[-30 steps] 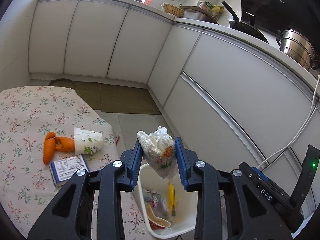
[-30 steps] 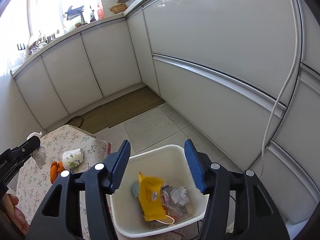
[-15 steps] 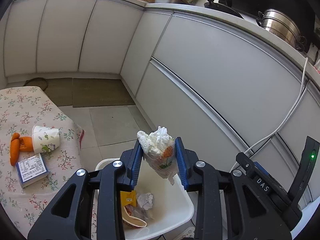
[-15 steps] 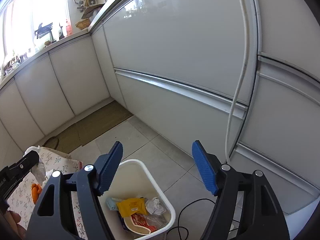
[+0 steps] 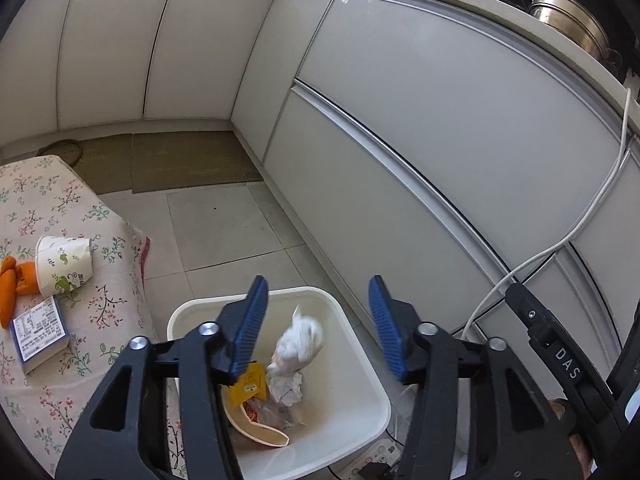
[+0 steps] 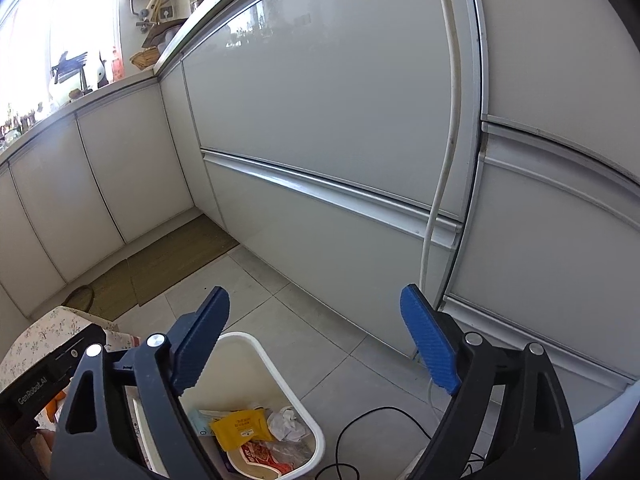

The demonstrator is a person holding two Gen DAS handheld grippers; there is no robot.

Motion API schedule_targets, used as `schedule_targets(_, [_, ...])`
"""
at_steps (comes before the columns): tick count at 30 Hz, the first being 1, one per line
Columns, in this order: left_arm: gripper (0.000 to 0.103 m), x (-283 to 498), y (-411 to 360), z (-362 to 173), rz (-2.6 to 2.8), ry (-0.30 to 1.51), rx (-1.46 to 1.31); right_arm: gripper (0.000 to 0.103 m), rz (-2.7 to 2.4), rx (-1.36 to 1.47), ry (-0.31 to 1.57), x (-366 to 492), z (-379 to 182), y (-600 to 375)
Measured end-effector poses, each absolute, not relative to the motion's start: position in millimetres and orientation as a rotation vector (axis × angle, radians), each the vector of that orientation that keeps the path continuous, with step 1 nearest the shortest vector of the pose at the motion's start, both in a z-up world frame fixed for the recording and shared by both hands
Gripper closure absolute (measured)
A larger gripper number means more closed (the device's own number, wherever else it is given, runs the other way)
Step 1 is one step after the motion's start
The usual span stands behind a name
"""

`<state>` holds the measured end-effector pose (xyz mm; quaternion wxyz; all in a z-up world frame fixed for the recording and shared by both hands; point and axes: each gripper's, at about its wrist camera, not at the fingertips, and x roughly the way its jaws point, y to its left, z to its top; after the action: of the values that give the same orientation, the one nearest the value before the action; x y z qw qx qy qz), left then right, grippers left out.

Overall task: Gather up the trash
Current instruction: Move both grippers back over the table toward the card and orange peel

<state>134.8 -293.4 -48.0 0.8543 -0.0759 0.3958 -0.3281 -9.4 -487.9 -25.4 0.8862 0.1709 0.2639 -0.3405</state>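
**Wad of tissue loose over the bin**

The left gripper [image 5: 318,324] hangs above the white trash bin [image 5: 352,432], its blue jaws just sprung apart with nothing pressed between them. The crumpled white wad [image 5: 298,346] sits blurred in the gap below the jaws, clear of both pads, over the bin's mouth. Under it in the bin lie a yellow packet [image 5: 250,388], a balled tissue [image 5: 286,390] and a torn paper bowl [image 5: 256,428].

Off to the gripper's left, on the floral-covered table [image 5: 80,344], a paper cup [image 5: 64,266] lies on its side touching an orange carrot toy [image 5: 12,288], with a small printed box [image 5: 38,332] just nearer.

The right gripper [image 6: 316,340] has also been opening and stands very wide, empty, pointing at the floor tiles beside the cabinet fronts; the bin [image 6: 276,368] is below its left jaw, and a white cable [image 6: 440,184] runs down the cabinet ahead.
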Motion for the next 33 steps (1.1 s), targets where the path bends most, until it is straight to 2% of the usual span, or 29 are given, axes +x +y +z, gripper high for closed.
schedule_targets(2, [0.028, 134.9, -289.5, -48.7, -0.665, 0.827, -0.16, 0.016, -0.703, 0.341, 0.551, -6.9, -24.9, -483.3])
schedule_targets(11, [0.011, 129.2, -258.6, -35.6, -0.492, 0.765, -0.103, 0.007, -0.673, 0.25, 0.527, 6.1, -15.3, -447.0])
schedule_targets(33, [0.007, 140.5, -67.8, -25.1, -0.108, 0.809, -0.153, 0.007, -0.344, 0.159, 0.57, 91.4, -5.8, -286.1])
